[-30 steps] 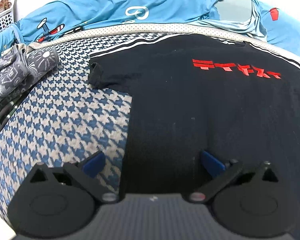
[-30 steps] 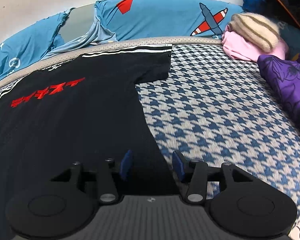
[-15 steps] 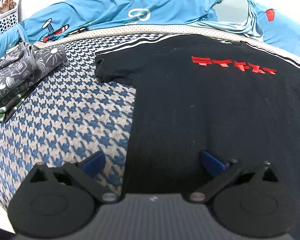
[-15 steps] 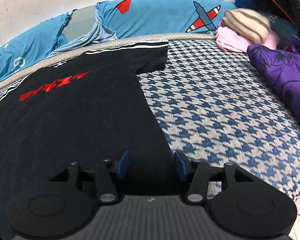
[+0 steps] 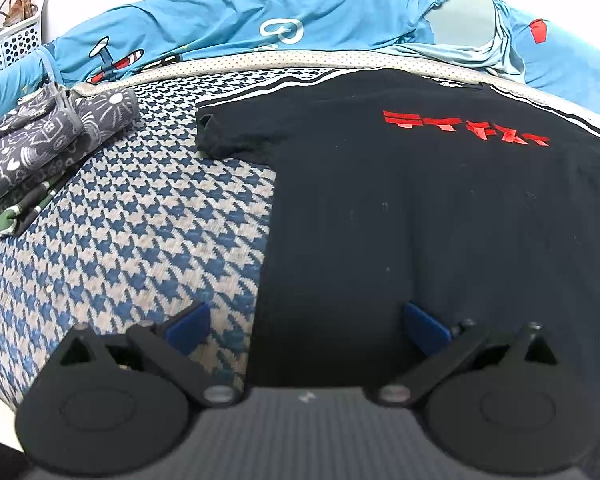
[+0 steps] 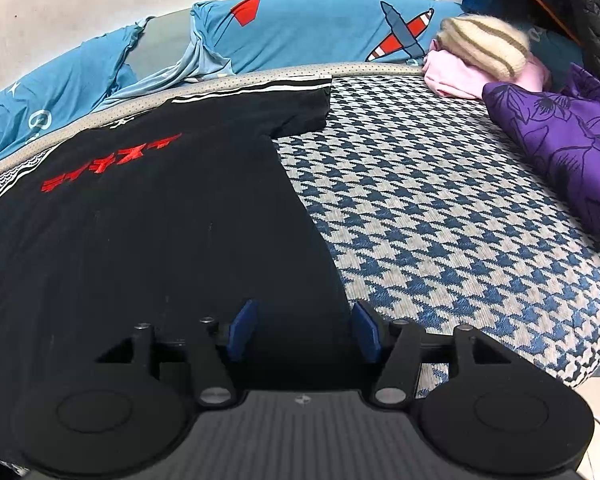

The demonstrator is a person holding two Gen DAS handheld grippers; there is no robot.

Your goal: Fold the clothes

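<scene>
Houndstooth cover (image 5: 132,216), blue and beige, spans the work surface; a beige dotted border (image 5: 300,58) runs along its far edge. Behind that, at 12 o'clock, blue bedding (image 5: 260,20) with plane prints.

Shirt (image 5: 420,208): black tee, spread flat, front up, collar away from the cameras. Red lettering (image 5: 466,128) across the chest. White stripes along the shoulder line. Left wrist view: shirt fills the frame from 12 to 5 o'clock; one short sleeve (image 5: 236,132) juts toward 10 o'clock, slightly rumpled at the cuff. Right wrist view: shirt (image 6: 160,220) fills 9 to 12 o'clock; the other sleeve (image 6: 300,110) lies flat toward 12 o'clock.

Left gripper (image 5: 306,322): jaws wide apart, holding nothing. They straddle the shirt's side edge near the hem, one blue pad (image 5: 188,322) over the cover, the other over black cloth. Contact with the cloth cannot be judged.

Right gripper (image 6: 304,334): jaws parted, narrower than the left, nothing clamped. Black cloth shows in the gap; the shirt's other side edge runs just by the 3 o'clock pad (image 6: 366,336).

Grey patterned folded clothes (image 5: 40,148) at 9 o'clock in the left view, with a white perforated basket (image 5: 10,46) beyond at 10. Right view, 1 to 3 o'clock: pink garment (image 6: 460,76) with a striped knit (image 6: 484,46) on top, purple floral cloth (image 6: 560,140) beside.
</scene>
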